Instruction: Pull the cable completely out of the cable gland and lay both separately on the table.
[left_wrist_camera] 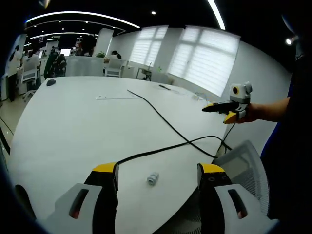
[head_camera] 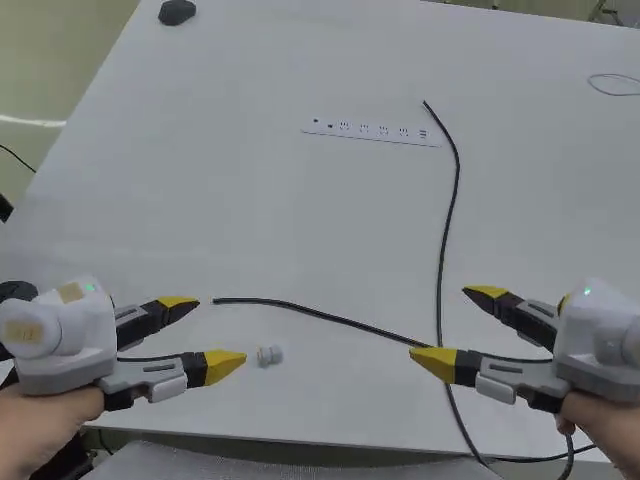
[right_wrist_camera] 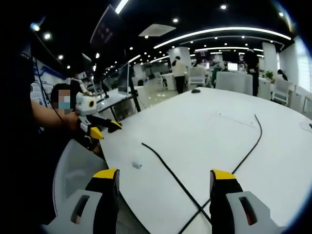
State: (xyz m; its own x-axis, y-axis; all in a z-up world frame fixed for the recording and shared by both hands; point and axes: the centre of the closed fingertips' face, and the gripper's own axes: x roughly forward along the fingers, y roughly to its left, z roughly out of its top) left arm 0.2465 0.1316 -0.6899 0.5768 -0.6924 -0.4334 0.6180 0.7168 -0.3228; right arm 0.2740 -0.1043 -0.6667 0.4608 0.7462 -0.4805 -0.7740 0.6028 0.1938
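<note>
A small grey-white cable gland (head_camera: 268, 354) lies on the white table (head_camera: 250, 200) near its front edge, apart from the black cable (head_camera: 330, 317). The cable's free end (head_camera: 216, 300) rests a little behind the gland. My left gripper (head_camera: 207, 332) hovers just left of the gland, open and empty. My right gripper (head_camera: 455, 325) is open over the cable, holding nothing. In the left gripper view the gland (left_wrist_camera: 153, 178) lies between the jaws, with the cable (left_wrist_camera: 165, 147) beyond. In the right gripper view the gland (right_wrist_camera: 137, 165) sits left of the cable (right_wrist_camera: 170, 170).
A white power strip (head_camera: 372, 131) lies mid-table with a second black cable (head_camera: 450, 200) running from it toward the front edge and crossing the first. A dark mouse (head_camera: 177, 12) sits at the far corner. A grey mesh chair (left_wrist_camera: 246, 168) stands by the table edge.
</note>
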